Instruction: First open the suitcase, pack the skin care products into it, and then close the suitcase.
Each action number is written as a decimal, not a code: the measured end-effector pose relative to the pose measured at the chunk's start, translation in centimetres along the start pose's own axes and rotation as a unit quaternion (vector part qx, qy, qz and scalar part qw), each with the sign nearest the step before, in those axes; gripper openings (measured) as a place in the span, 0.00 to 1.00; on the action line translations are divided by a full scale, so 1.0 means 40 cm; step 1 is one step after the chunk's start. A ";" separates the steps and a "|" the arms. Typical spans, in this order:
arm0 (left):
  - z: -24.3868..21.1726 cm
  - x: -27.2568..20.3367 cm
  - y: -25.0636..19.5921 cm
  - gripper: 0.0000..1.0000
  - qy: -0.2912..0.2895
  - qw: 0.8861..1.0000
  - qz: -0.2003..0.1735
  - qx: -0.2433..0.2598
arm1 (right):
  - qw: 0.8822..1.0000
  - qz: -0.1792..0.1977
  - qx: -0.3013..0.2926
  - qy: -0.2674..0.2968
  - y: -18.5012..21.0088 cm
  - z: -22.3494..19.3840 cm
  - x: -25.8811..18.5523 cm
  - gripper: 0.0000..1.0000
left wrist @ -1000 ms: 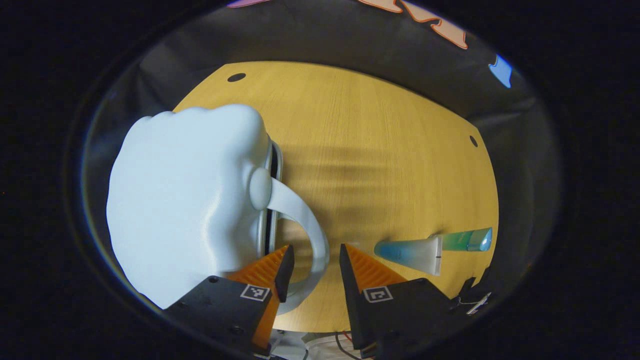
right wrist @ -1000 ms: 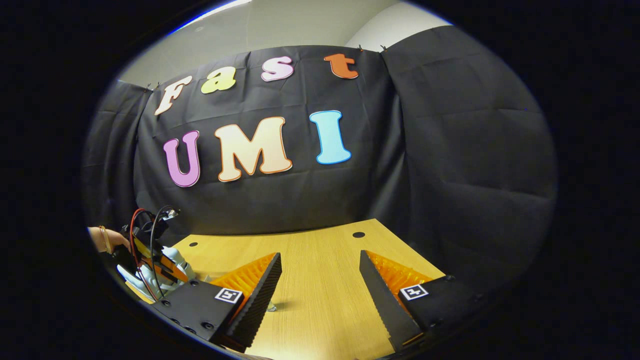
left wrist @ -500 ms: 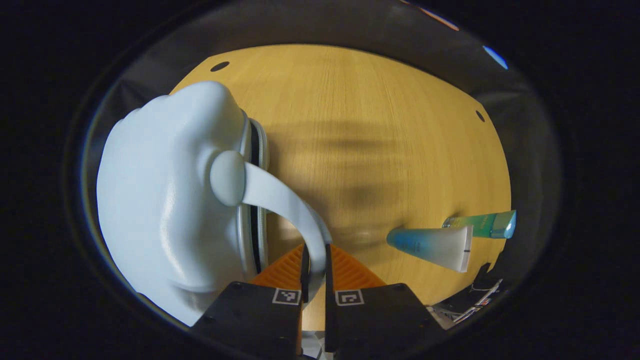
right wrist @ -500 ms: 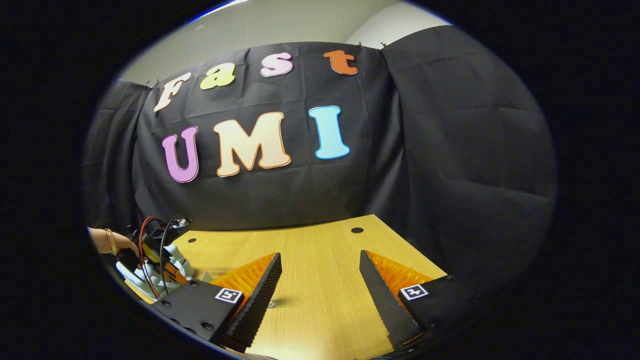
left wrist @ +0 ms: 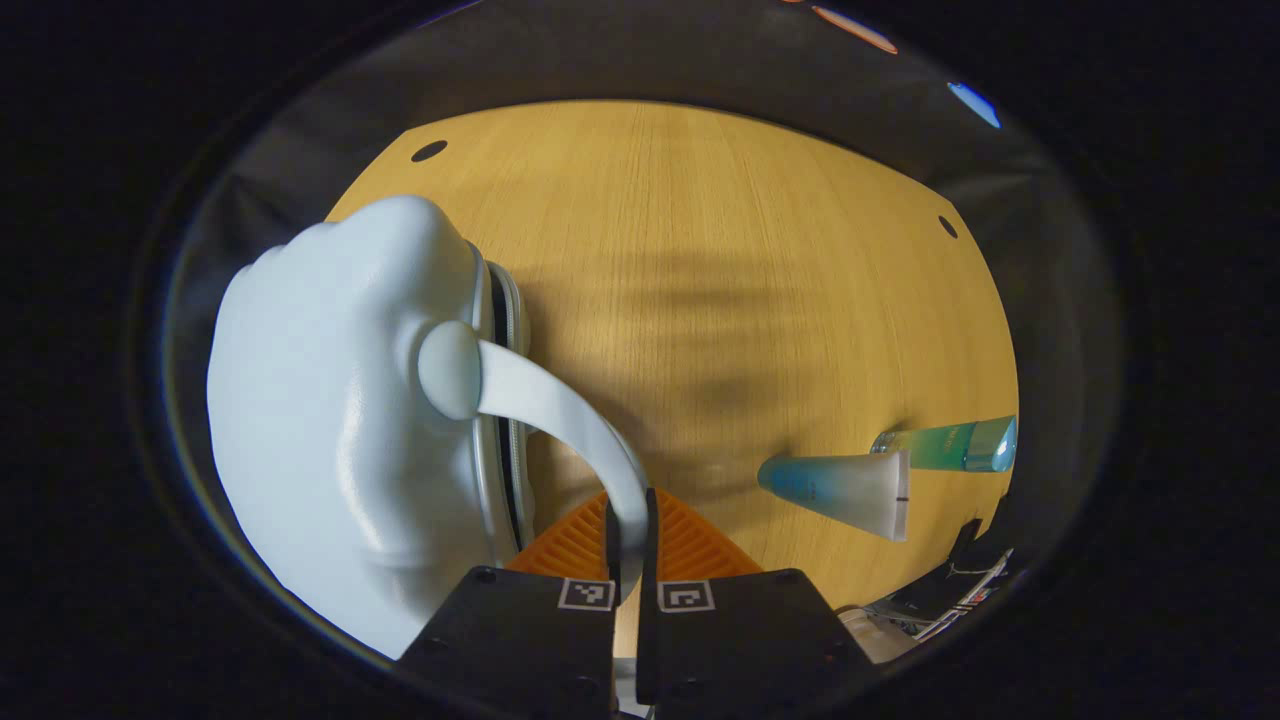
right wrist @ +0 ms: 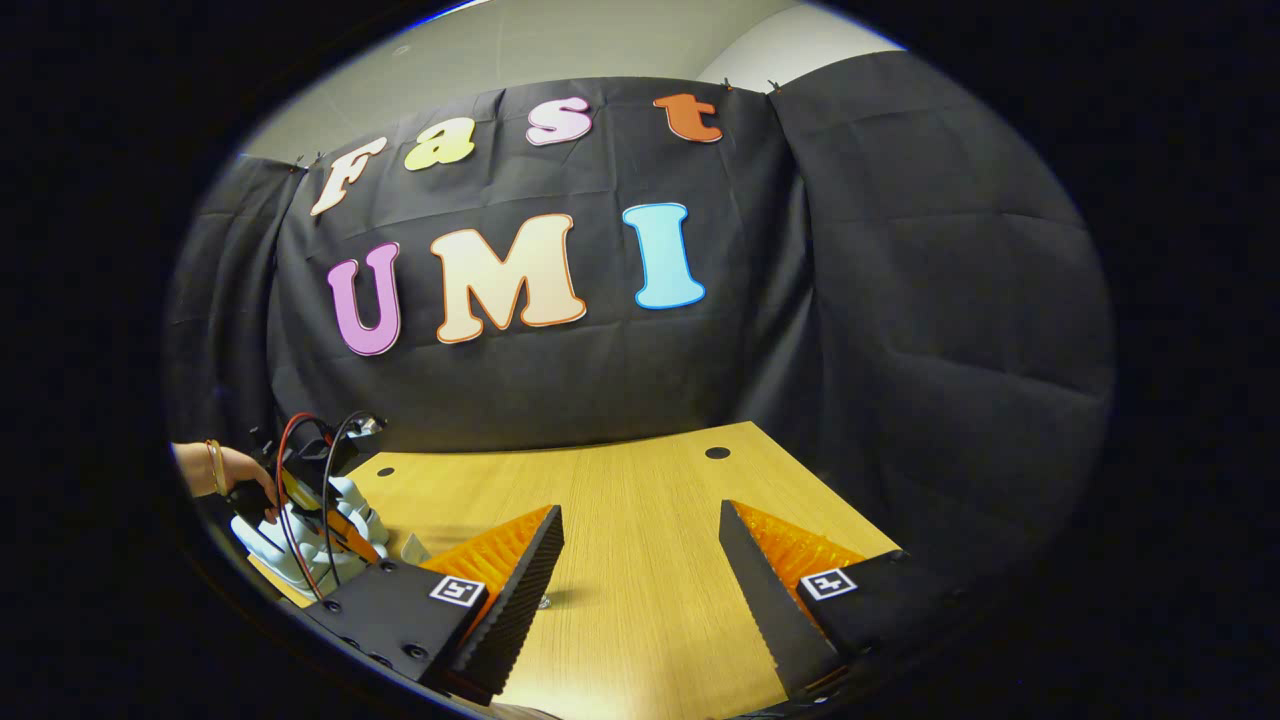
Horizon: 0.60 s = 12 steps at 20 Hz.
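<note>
Already the left gripper (left wrist: pixel 627 520) is clamped on the suitcase handle (left wrist: pixel 560 410), with the pale suitcase (left wrist: pixel 330 420) at nine o'clock on the table (left wrist: pixel 750 250). Pulling could drag the case instead of opening it. Two tubes (left wrist: pixel 850 485) lie at three o'clock. The right gripper (right wrist: pixel 640 560) hovers with fingers spread, holding nothing. The zipper's state is hard to make out

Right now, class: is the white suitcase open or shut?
Shut, or nearly: the suitcase's two shells meet along the seam, with no interior showing. The left gripper has its jaws clamped on the handle.
</note>
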<state>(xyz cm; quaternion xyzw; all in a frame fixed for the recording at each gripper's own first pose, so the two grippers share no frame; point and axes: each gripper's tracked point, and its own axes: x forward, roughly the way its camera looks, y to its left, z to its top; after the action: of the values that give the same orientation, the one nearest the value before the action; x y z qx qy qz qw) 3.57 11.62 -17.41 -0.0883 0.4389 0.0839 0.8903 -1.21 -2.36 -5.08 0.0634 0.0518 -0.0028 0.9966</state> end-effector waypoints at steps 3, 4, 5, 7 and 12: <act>0.017 -0.038 -0.021 0.01 -0.014 1.000 -0.004 -0.001 | 1.000 0.009 0.008 0.001 0.012 -0.003 0.008 0.99; 0.020 -0.055 -0.032 0.02 -0.016 1.000 -0.013 -0.006 | 1.000 0.013 0.011 0.003 0.017 -0.008 0.011 0.99; 0.027 -0.077 -0.042 0.02 -0.020 0.999 -0.023 -0.010 | 1.000 0.017 0.015 0.005 0.020 -0.011 0.014 0.99; 0.051 -0.115 -0.055 0.01 -0.031 0.998 -0.042 -0.018 | 1.000 0.023 0.018 0.007 0.022 -0.011 0.019 0.99; 0.104 -0.187 -0.065 0.02 -0.067 0.994 -0.075 -0.030 | 0.999 0.034 0.010 0.005 0.024 0.004 0.032 0.98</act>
<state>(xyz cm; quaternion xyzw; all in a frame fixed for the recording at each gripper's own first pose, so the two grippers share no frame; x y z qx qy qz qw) 2.87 9.54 -8.76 -0.1420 0.3679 0.0352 0.9183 0.08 -1.40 -4.94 0.0749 0.0542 0.0306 0.9952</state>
